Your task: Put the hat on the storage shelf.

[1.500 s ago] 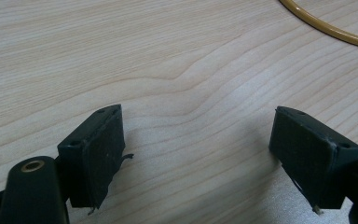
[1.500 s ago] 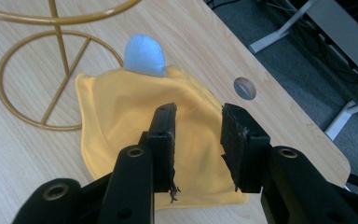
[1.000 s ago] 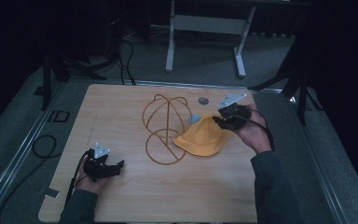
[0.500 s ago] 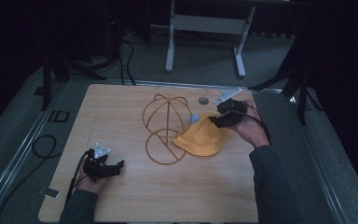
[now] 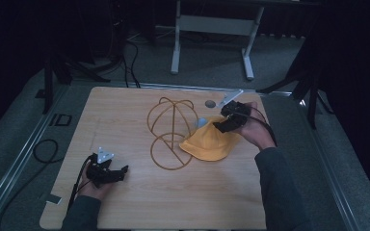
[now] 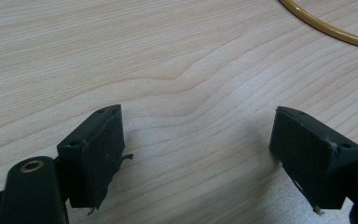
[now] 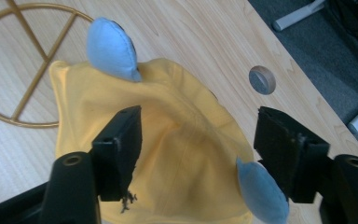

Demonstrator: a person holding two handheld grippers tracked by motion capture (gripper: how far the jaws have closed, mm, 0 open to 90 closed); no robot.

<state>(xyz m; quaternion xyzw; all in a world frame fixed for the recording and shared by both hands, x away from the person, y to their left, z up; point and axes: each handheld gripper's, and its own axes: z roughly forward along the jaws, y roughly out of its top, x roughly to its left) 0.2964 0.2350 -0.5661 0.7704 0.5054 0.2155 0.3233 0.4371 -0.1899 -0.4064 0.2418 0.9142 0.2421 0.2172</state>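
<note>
A yellow cloth hat (image 5: 211,143) with light blue ear pieces (image 7: 112,49) lies flat on the wooden table (image 5: 125,115), right of a gold wire hat stand (image 5: 171,126). My right gripper (image 5: 225,123) hovers over the hat's far right edge. In the right gripper view its jaws (image 7: 198,116) stand wide apart. They have just been opening; the hat (image 7: 168,154) lies below and between them, and the pads do not press on it. My left gripper (image 5: 118,173) rests at the front left, open over bare wood (image 6: 196,112).
A round grommet (image 5: 210,103) sits in the tabletop behind the hat, also seen from the right gripper (image 7: 262,79). The stand's base ring (image 6: 326,30) lies just beyond the left gripper. A metal frame leg (image 5: 176,43) and cables stand on the floor beyond the table.
My right hand has shifted a little to the left over the hat. The left hand and the hat stay where they were.
</note>
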